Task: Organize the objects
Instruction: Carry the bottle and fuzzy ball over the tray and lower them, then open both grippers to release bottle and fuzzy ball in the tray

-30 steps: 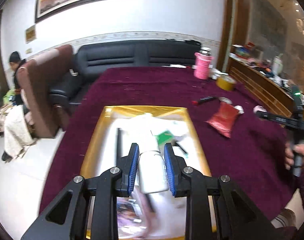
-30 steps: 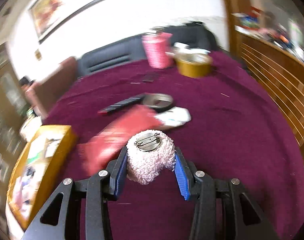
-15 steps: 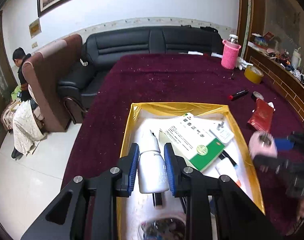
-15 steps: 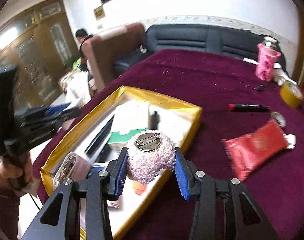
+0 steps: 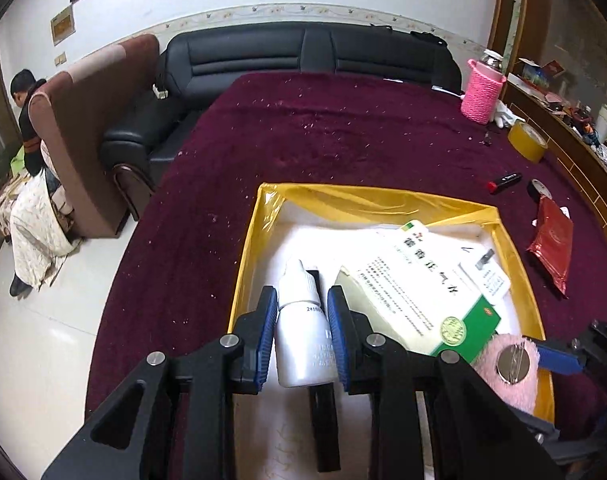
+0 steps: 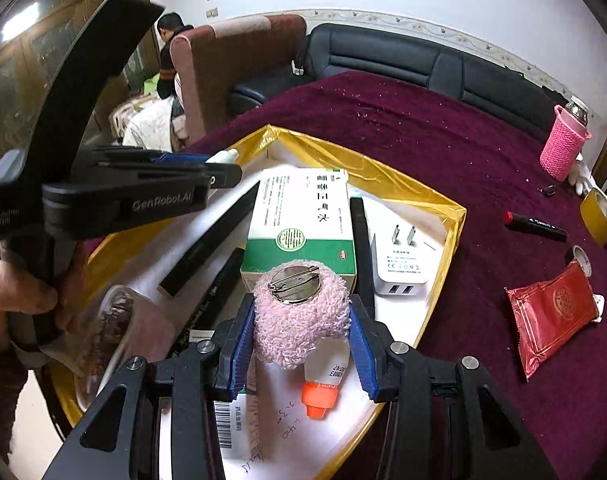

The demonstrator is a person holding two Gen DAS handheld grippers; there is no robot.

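Observation:
My left gripper [image 5: 301, 320] is shut on a small white dropper bottle [image 5: 303, 336] and holds it above the gold-rimmed tray [image 5: 367, 198]. My right gripper [image 6: 301, 340] is shut on a fuzzy pink brooch [image 6: 299, 320] with a metal pin back, held over the tray's [image 6: 443, 248] near right part. The brooch also shows in the left wrist view [image 5: 511, 368]. In the tray lie a green-and-white medicine box [image 6: 299, 220], a white charger plug [image 6: 399, 256], black sticks and an orange-capped tube [image 6: 323, 384].
On the maroon cloth to the right lie a red packet [image 6: 551, 312], a red-capped black marker [image 6: 535, 225], a small tape roll [image 6: 581, 258], a yellow tape roll [image 6: 599, 216] and a pink knitted bottle [image 6: 563, 148]. A black sofa stands behind; a person sits far left.
My right gripper has carried the pink brooch from the red packet to over the tray. My left gripper with the white bottle has shifted a little over the tray's left side.

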